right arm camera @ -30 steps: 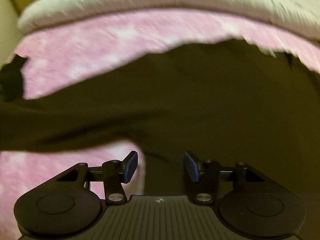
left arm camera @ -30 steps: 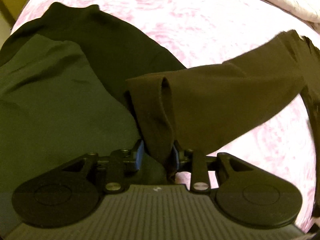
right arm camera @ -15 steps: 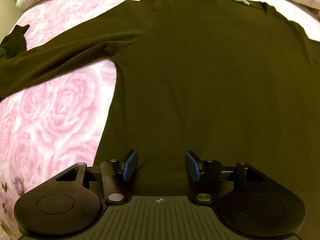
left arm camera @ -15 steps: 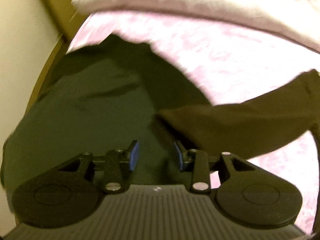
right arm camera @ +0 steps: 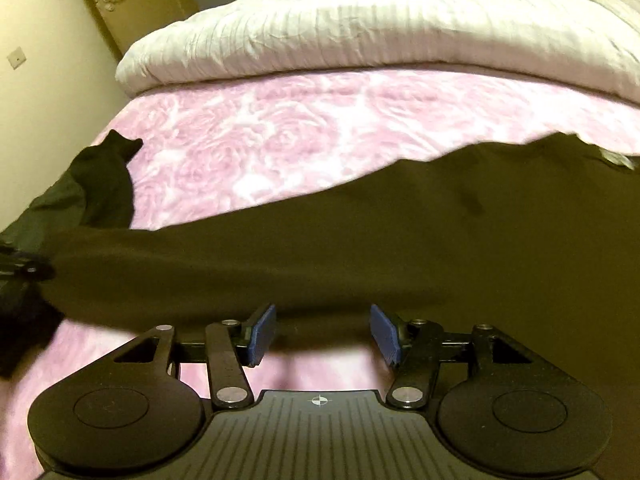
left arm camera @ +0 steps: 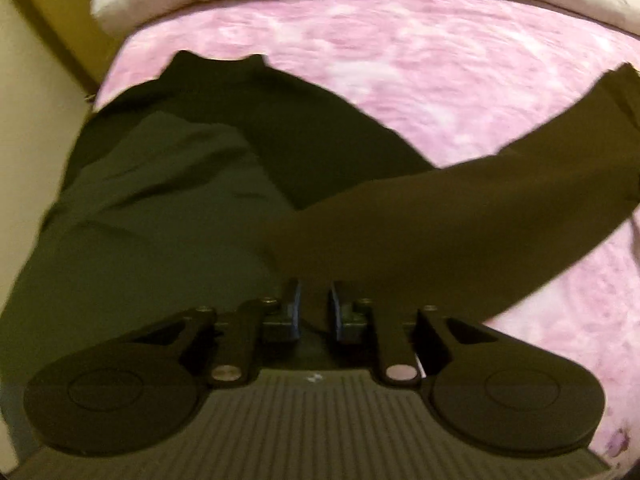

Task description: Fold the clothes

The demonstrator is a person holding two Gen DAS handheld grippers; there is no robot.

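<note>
Sweater [right arm camera: 400,248]: dark brown, spread over my pink rose-patterned bedspread [right arm camera: 280,140], one sleeve [left arm camera: 460,220] stretched toward my left gripper [left arm camera: 314,304].
Left gripper: narrowed around the sleeve end; whether it pinched, I could not tell.
Right gripper [right arm camera: 323,330]: released, jaws spread, at the sweater's near edge.
Beside: folded dark green garment [left arm camera: 140,220].
</note>
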